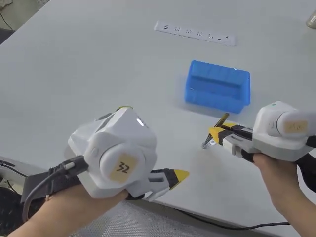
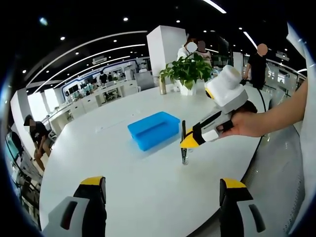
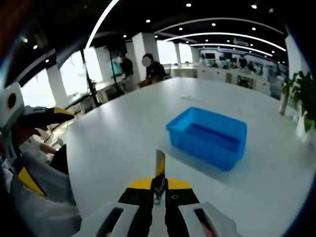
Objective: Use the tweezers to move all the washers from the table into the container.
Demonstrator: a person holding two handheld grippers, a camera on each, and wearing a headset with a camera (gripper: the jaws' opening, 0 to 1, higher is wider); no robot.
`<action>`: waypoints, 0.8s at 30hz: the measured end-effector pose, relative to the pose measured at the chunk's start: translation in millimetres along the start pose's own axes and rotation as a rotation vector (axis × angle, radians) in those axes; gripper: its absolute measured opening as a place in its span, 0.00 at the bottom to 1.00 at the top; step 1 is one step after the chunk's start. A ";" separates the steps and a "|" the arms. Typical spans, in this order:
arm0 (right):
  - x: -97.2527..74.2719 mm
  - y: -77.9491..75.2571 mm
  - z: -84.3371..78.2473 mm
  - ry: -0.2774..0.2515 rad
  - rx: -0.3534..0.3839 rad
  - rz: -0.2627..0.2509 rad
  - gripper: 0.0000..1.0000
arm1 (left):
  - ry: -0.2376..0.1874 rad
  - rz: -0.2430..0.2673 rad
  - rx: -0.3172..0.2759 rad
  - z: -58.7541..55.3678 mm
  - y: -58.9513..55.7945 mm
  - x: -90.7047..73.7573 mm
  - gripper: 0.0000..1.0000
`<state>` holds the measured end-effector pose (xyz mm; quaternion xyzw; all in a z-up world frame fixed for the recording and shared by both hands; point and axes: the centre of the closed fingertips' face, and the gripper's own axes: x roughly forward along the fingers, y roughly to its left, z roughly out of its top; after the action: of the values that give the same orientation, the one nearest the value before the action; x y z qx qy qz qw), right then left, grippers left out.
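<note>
Tweezers (image 1: 208, 139) sit clamped between the shut jaws of the right gripper (image 1: 217, 132), pointing down at the white surface (image 1: 98, 64) on the near side of the blue container (image 1: 217, 86). From the head view I read the tips as at or just above the surface, with the container near but clearly apart from them. A small shiny speck (image 1: 212, 142) lies just beside the tips; it is too small for me to call it a washer.

The right gripper view gives me what the head view cannot: the right gripper (image 3: 159, 185) is pressed together around the tweezers (image 3: 159, 165), whose blade rises straight from between the jaws. The container (image 3: 207, 133) is ahead and to the right, and I see no contents. The tips themselves are hidden here.

The left gripper view shows the side-on angle: the tweezers (image 2: 183, 136) stand nearly upright below the right gripper (image 2: 190, 140), beside the container (image 2: 153, 129), with a potted plant (image 2: 190, 71) at the far edge of the surface.

The left gripper (image 2: 160, 190) has its jaws wide apart with nothing between them. In the head view it (image 1: 170, 178) hovers at the near edge, well apart from the tweezers. A white power strip (image 1: 195, 33) lies beyond the container
</note>
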<state>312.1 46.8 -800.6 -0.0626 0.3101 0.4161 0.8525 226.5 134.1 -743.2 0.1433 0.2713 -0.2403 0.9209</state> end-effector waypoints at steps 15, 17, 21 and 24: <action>-1.1 1.5 0.0 0.013 -0.033 -0.008 0.03 | 0.001 0.003 0.006 0.8 1.3 -0.1 0.98; -1.6 1.6 0.2 0.015 -0.040 -0.009 0.03 | 0.000 0.005 0.006 1.0 2.0 -0.7 0.98; -4.8 3.1 2.9 0.009 -0.034 -0.001 0.03 | -0.001 0.009 0.001 1.2 3.2 -1.1 0.98; -7.1 4.0 6.1 0.003 -0.036 0.003 0.03 | -0.003 0.012 0.003 1.4 3.9 -1.1 0.98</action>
<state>308.7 46.8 -791.0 -0.0782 0.3040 0.4226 0.8502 228.3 137.2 -740.9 0.1458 0.2688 -0.2353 0.9226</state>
